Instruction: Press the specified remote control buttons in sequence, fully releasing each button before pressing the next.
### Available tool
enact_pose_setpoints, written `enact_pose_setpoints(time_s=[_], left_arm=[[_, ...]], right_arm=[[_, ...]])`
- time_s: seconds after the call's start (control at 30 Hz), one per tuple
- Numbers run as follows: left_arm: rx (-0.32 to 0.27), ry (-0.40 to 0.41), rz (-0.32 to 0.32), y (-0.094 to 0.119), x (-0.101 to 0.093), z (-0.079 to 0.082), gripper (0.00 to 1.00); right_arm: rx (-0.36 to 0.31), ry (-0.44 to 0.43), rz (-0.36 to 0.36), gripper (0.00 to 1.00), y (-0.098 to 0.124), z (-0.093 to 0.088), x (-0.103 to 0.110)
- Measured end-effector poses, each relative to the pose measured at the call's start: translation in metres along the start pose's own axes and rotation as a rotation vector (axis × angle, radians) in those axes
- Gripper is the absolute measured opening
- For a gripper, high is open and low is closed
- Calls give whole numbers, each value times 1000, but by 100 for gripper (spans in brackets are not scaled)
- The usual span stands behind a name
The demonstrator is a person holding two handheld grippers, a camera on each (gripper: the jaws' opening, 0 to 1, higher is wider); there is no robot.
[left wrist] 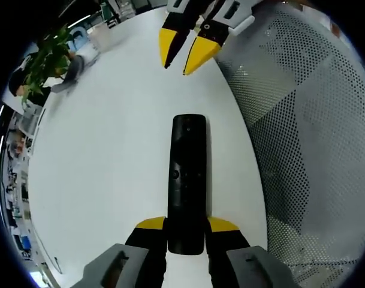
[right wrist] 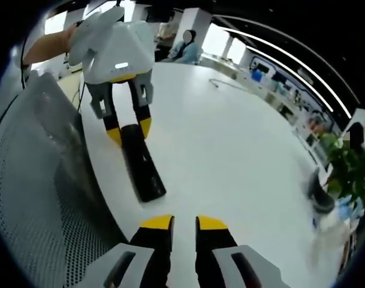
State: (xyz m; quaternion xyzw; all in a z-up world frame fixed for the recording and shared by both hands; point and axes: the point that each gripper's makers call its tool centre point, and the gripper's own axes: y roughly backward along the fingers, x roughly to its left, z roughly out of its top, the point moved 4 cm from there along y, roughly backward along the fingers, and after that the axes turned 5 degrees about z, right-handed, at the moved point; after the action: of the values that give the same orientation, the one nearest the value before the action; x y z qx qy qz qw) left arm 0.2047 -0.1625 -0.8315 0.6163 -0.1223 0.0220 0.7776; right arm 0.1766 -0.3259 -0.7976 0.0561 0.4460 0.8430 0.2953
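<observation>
A long, thin, shiny black remote control [left wrist: 187, 180] lies flat on a smooth white round table [left wrist: 110, 162]. It has small buttons along its middle, too small to read.

The left gripper [left wrist: 187, 231], with black jaws and yellow tips, holds the near end of the remote. One yellow tip sits on each side of it, pressed close against its edges. In the right gripper view, the same left gripper [right wrist: 129, 133] comes down from a grey plastic body, and a hand [right wrist: 47, 43] holds it up top.

The right gripper [right wrist: 183, 223] floats above the bare table, just past the far end of the remote [right wrist: 141, 163]. Its two yellow tips are close together with a thin gap, and nothing is between them. In the left gripper view, the right gripper [left wrist: 176, 67] points down with its pointed yellow tips near each other, above the table and apart from the remote.

Beside the table is a grey mesh chair back [left wrist: 302, 144] full of tiny holes. A leafy green plant [left wrist: 47, 63] stands at the far edge.
</observation>
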Motion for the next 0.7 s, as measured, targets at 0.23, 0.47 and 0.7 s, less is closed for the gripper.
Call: enact_pose_setpoints(time_s=[0.23, 0.47, 0.7], left_arm=[[0, 5, -5, 0, -1, 1, 24], [18, 5, -19, 0, -4, 1, 24], [38, 17, -43, 1, -9, 2, 24]], right_arm=[[-2, -2, -2, 10, 1, 0, -1], [-5, 2, 3, 10, 1, 0, -1], [-9, 2, 4, 10, 1, 1, -1]])
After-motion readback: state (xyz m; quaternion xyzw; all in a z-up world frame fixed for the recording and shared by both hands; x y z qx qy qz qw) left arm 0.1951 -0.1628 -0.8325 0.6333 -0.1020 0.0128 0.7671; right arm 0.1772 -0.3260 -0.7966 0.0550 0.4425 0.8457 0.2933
